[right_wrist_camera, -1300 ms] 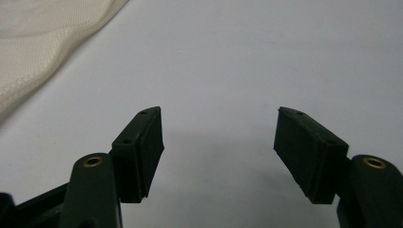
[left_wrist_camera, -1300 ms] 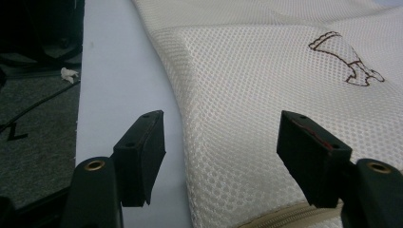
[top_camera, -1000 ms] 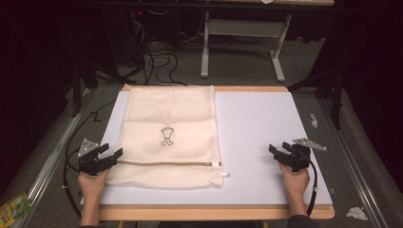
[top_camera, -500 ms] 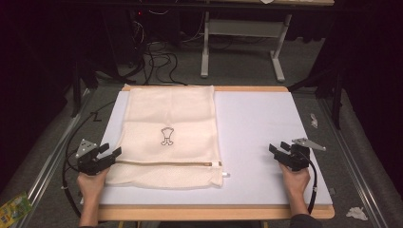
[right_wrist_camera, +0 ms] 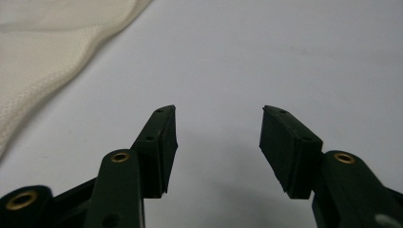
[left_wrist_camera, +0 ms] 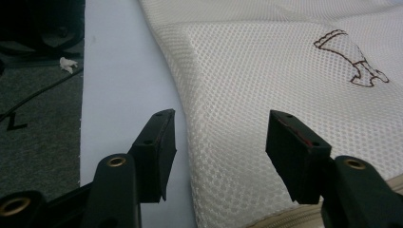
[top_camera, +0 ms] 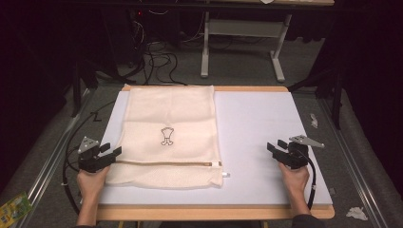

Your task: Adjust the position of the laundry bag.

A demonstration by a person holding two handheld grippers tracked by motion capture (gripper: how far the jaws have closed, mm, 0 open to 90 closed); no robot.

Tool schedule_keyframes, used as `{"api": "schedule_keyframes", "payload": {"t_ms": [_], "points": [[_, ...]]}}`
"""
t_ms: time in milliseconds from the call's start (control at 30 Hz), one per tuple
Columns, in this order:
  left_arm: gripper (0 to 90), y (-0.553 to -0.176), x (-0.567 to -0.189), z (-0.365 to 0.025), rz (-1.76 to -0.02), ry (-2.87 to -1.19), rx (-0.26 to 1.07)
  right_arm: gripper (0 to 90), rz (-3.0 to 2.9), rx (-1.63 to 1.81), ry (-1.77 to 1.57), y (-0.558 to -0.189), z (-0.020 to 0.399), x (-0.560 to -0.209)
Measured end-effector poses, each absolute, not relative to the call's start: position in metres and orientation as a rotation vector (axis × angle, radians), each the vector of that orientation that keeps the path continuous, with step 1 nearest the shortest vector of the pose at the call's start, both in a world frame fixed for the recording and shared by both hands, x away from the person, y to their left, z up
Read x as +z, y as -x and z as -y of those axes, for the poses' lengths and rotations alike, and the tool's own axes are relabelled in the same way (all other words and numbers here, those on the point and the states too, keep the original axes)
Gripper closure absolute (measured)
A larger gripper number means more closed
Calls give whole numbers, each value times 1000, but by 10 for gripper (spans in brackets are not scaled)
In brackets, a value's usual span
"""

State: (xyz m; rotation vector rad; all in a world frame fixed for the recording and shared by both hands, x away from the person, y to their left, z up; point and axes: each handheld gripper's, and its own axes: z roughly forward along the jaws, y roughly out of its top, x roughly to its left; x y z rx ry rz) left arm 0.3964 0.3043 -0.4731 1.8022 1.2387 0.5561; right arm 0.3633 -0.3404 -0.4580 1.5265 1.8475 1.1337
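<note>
High view: both my grippers, L (top_camera: 110, 153) & R (top_camera: 276, 146), are narrowing slightly yet open, empty; mesh bag (top_camera: 171, 133) untouched, so I'm only starting.

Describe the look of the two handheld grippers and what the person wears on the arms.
Both the left gripper and right gripper are black, with flat rectangular pads, brass-coloured pivot rivets, a grey three-cornered plate on top and a black trailing cable. The forearms are bare; a dark sleeve edge shows near the right elbow.

The high view looks forward and down from above the near edge of the white-topped table (top_camera: 266, 123). The left gripper view sits low and close over the cream mesh zip bag (left_wrist_camera: 285, 71), whose edge the right gripper view (right_wrist_camera: 43, 52) shares, facing across bare tabletop.
</note>
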Motion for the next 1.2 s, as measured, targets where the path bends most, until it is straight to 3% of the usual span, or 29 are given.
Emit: {"api": "schedule_keyframes", "payload": {"t_ms": [167,400,500,633,800,1200], "points": [[410,-396,-468,-299,-1173,-1809,576,446,-1895,1165,-1486,-366,331,-452],[469,-392,-457,-289,-1067,-1855,672,470,-1869,1161,-1429,-365,311,-453],[430,-396,-455,-290,-1123,-1868,593,478,-1889,1122,-1435,-369,302,-453],[471,-401,-454,-292,-1145,-1868,512,512,-1994,1095,-1436,-373,287,-453],[435,-403,-452,-291,-1208,-1924,564,492,-2071,1136,-1456,-379,270,-458],[444,-410,-457,-300,-1311,-1917,478,516,-2205,1131,-1421,-391,223,-455]]}}
